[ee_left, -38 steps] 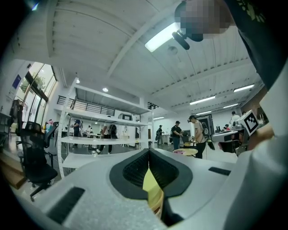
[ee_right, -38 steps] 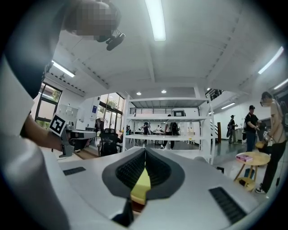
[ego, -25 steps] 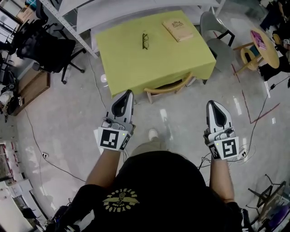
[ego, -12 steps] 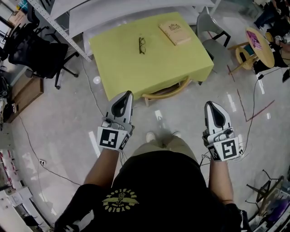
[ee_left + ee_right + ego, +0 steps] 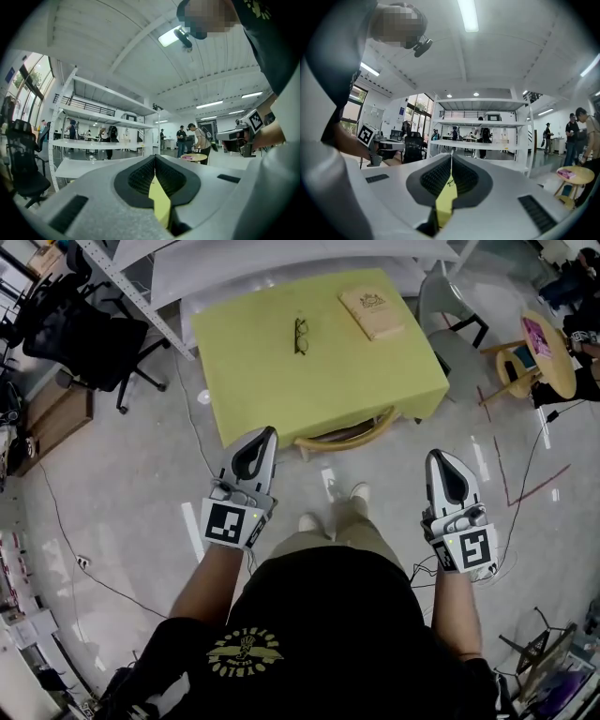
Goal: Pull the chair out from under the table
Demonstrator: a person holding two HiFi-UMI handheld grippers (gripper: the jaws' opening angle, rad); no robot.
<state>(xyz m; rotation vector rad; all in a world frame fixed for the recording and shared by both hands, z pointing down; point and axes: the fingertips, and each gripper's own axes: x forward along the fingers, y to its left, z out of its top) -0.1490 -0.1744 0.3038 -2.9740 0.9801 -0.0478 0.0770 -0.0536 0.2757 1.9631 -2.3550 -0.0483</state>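
1. The left gripper (image 5: pixel 268 431) has its jaws clenched together with nothing between them.
2. The right gripper (image 5: pixel 437 455) is likewise pressed closed and empty.
3. The chair (image 5: pixel 349 439) is tucked under the table (image 5: pixel 253 381). Only its curved wooden back shows at the near edge, at about 3 o'clock from the left tips and 10 o'clock from the right tips, clear of both.
4. On the yellow-green cloth, glasses (image 5: pixel 301 336) lie at 12 o'clock and a book (image 5: pixel 372 313) at 1 o'clock.
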